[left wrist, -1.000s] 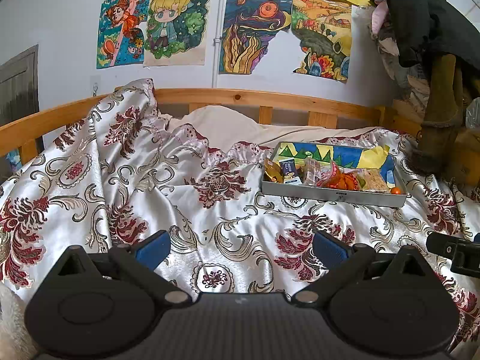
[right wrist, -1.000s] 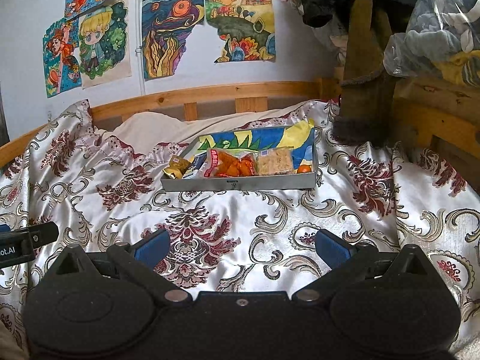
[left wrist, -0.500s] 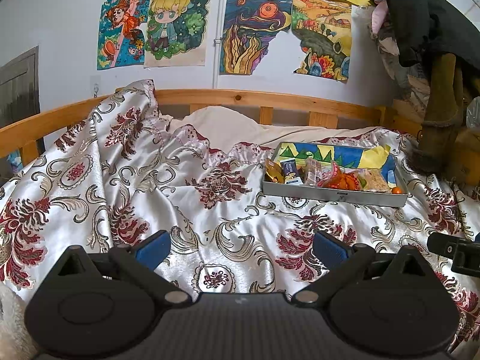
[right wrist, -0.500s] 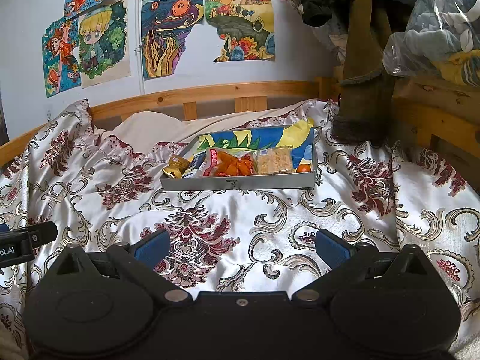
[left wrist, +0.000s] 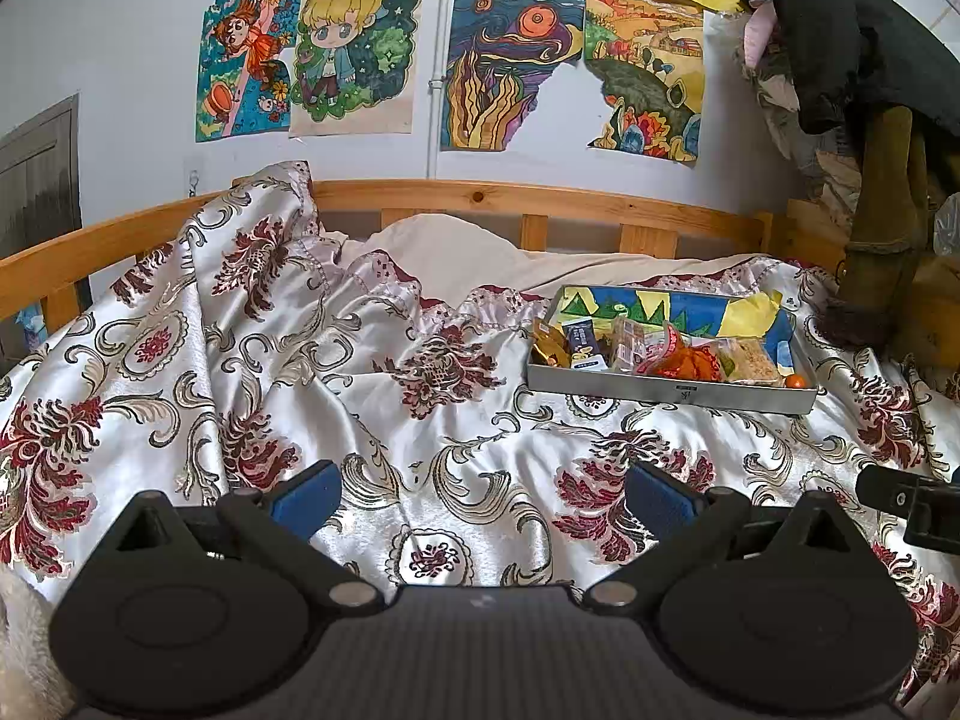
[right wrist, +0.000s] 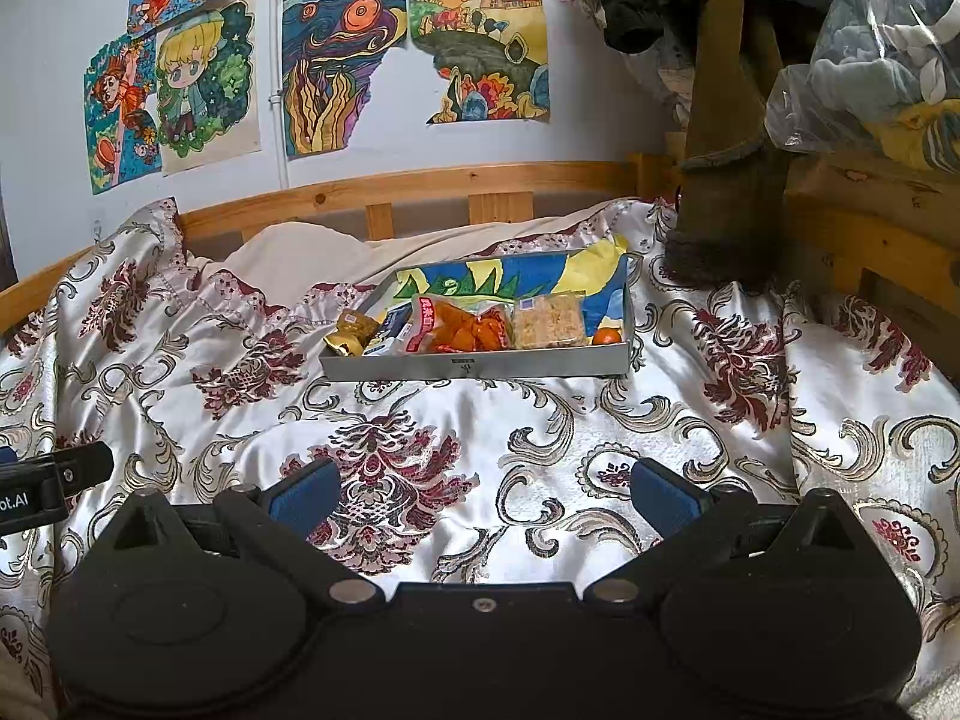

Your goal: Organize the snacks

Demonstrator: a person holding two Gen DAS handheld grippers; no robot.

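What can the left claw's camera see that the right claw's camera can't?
Only the left wrist view shows the dark door at the far left. Only the right wrist view shows the clear bag of soft toys up on the right. Both show the grey tray of snacks on the flowery bedspread, the drawings on the wall, and an open claw: left claw, right claw.

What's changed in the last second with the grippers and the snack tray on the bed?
Almost nothing. The left gripper and right gripper stay open and empty over the bedspread, nothing grasped or released. The tray and its snacks sit where they were.
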